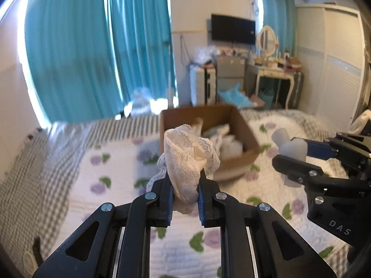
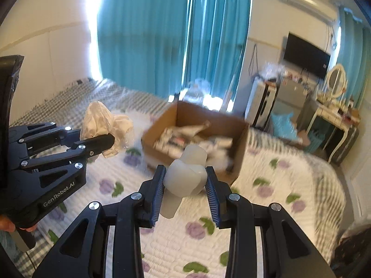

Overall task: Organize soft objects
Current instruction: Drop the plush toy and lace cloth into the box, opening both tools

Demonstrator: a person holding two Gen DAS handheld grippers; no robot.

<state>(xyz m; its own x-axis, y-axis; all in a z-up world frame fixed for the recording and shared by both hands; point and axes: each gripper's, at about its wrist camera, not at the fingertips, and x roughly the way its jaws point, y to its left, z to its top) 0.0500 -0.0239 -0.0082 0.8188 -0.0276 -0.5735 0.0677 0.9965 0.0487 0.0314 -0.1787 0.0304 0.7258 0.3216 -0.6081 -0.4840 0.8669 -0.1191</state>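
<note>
Left gripper (image 1: 185,191) fingers nearly closed, pinching cream lace garment (image 1: 189,159). Right gripper (image 2: 185,191) fingers partly open, clamped on pale rolled sock (image 2: 185,178). Both held above bed (image 1: 111,171); cardboard box (image 1: 241,125) at 12 o'clock, holding soft items.

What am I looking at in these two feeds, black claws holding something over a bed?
Those claws are handheld two-finger grippers, one per hand, each with a fisheye camera looking along its fingers. The left camera shows the left gripper shut on a cream lace garment; the right gripper shows at its edge. The right camera shows the right gripper shut on a pale rubbery piece. Below lies a floral quilt carrying an open cardboard box already holding soft items.
</note>
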